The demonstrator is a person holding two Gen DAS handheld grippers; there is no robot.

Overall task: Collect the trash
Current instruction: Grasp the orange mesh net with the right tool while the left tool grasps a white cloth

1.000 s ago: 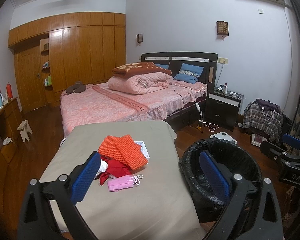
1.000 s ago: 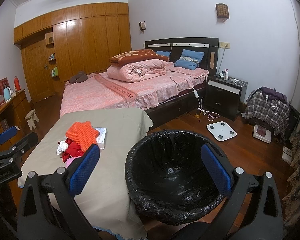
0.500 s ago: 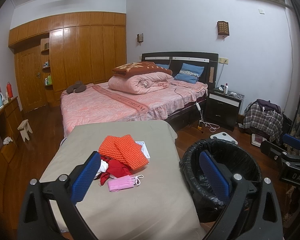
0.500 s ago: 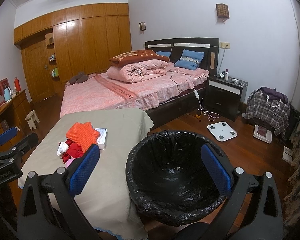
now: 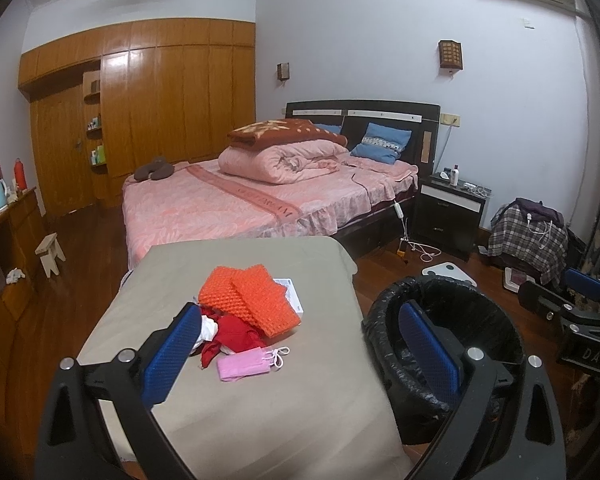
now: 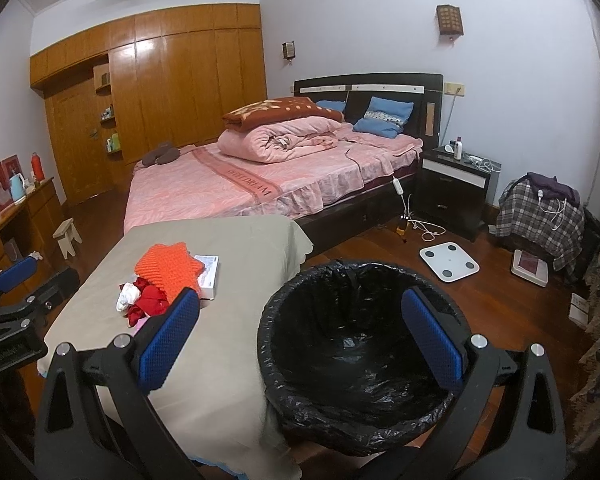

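Nearby, crinkly black-lined round bin (image 6: pixel 364 364) w/ soft pink mask (image 5: pixel 242 366).

Dim indoor light, wardrobe (image 5: pixel 172 92) glare, strong fisheye bending, dark corners.

"DAS" is read on the body of the right gripper (image 5: pixel 584 312) at the right edge of the left wrist view, and a word ending in "DREAM" is woven into the band (image 6: pixel 256 187) across the bed (image 6: pixel 228 196).
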